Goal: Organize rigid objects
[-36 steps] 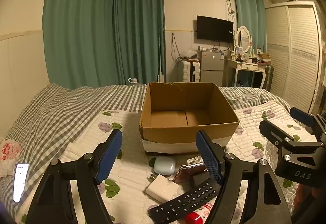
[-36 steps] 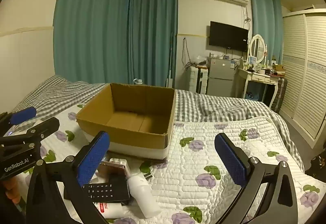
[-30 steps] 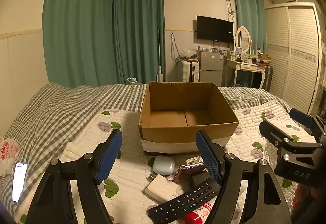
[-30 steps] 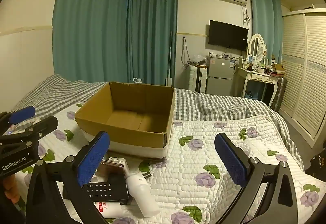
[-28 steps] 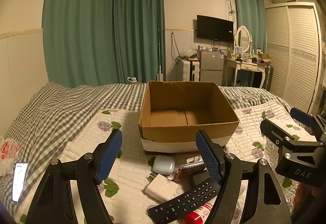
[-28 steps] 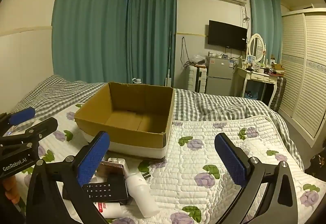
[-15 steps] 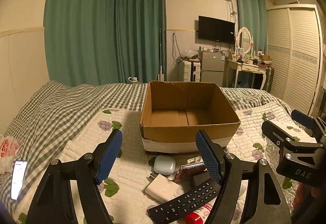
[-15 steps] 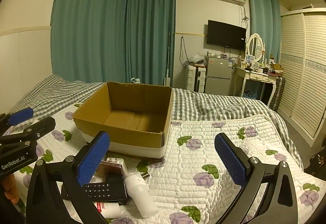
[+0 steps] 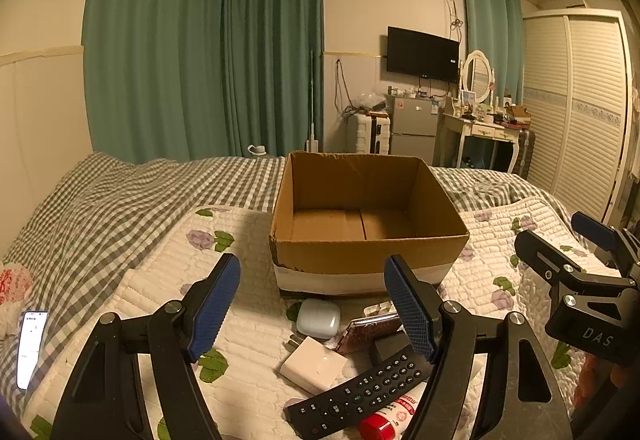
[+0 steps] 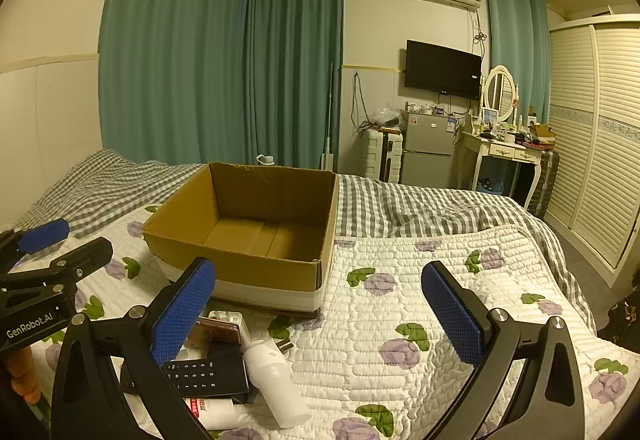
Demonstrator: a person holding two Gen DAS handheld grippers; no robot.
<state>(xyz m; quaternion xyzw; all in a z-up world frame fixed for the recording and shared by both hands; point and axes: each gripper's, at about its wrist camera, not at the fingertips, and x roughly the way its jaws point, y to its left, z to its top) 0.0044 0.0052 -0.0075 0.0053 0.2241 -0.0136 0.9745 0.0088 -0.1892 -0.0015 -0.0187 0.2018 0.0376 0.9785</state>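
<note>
An empty open cardboard box (image 9: 372,240) (image 10: 256,264) stands on the quilted bed. In front of it lies a pile: a white earbud case (image 9: 319,323), a white charger (image 9: 314,358), a black remote (image 9: 360,392) (image 10: 200,374), a glittery phone (image 9: 366,326) (image 10: 218,332), a red-capped tube (image 9: 394,414) and a white bottle (image 10: 276,384). My left gripper (image 9: 312,308) is open and empty, above the pile. My right gripper (image 10: 320,320) is open and empty, to the right of the pile.
A lit phone (image 9: 32,348) lies on the checked blanket at the far left. The quilt (image 10: 460,280) spreads to the right of the box. A fridge (image 10: 428,144), a dressing table (image 10: 504,152) and a wardrobe (image 10: 600,140) stand beyond the bed.
Both views shift only slightly; the box and the pile sit a touch lower or to the left. Both grippers stay open and nothing has been picked up.
</note>
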